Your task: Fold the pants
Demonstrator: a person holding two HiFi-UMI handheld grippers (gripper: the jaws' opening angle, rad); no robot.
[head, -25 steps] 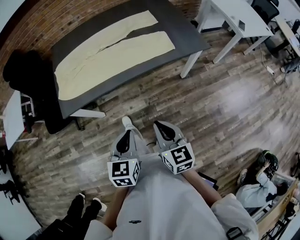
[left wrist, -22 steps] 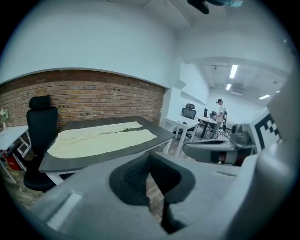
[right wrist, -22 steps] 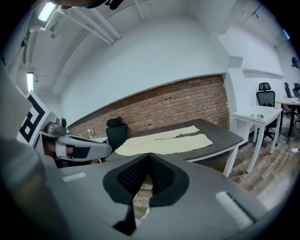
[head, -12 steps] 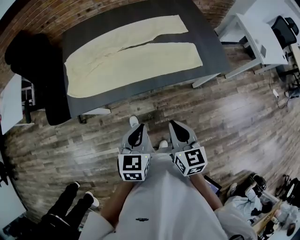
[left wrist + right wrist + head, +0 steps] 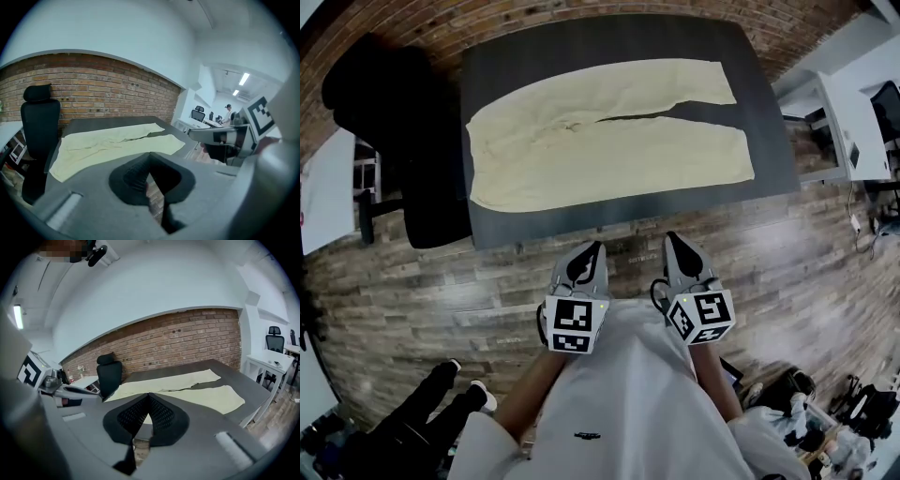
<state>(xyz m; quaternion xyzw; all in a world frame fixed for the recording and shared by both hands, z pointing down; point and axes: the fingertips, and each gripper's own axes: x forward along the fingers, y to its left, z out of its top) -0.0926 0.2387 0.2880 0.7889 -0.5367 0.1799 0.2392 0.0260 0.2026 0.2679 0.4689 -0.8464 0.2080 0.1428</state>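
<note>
Cream fabric pants lie flat across the dark grey tabletop; our left claw and right claw are closed, empty.

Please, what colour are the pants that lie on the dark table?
The pants are a plain pale cream-yellow, with no pattern. The head view shows this best.

The person wore a white short-sleeved shirt with a small dark logo on the front. The left gripper and right gripper were pale grey wedges, each with a black teardrop inset on top. At the rear of each sat a white cube printed with black square markers, and a dark cable looped beside the right one. The pads were black and ribbed.
</note>
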